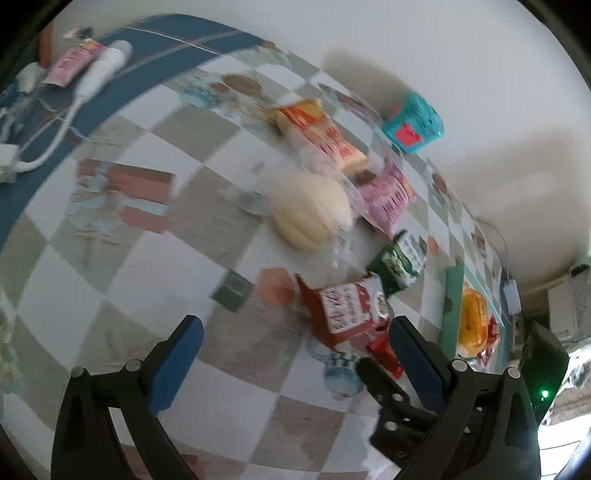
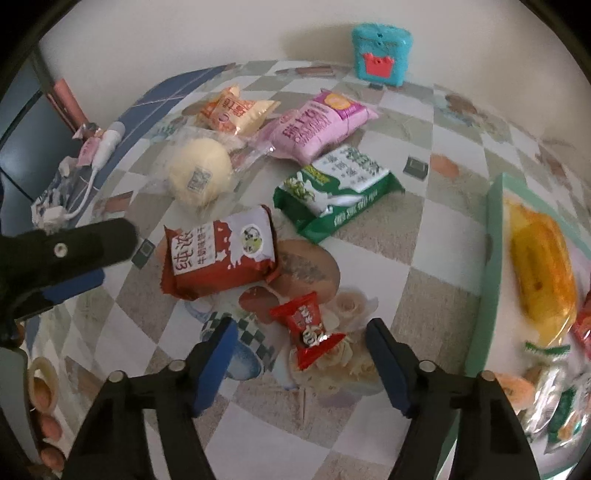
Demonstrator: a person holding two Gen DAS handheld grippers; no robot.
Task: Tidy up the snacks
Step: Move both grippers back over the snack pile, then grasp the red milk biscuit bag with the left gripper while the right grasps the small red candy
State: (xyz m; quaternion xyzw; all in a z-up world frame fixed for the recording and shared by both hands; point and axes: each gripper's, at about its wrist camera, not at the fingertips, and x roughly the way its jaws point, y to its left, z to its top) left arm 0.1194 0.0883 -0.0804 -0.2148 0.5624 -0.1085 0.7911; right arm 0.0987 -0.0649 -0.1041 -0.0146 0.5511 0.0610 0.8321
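Below me, checkered desk [image 2: 424, 236] against pale wall [image 2: 184, 33]; left hand-held gripper [image 1: 295, 332] and right hand-held gripper [image 2: 301, 339] both gape, empty.

Home interior, tabletop against a plain wall | checkered oilcloth [image 2: 424, 243] printed with roses and crockery covers the table | packaged snacks [image 2: 218, 254] lie scattered across it | a teal toy-like box [image 2: 380, 55] by the wall | white charger cable [image 1: 55, 144] nearby

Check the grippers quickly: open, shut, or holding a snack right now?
Left gripper: open, holding nothing.
Right gripper: open, empty; the small red candy packet lies on the table between its fingers, not gripped.
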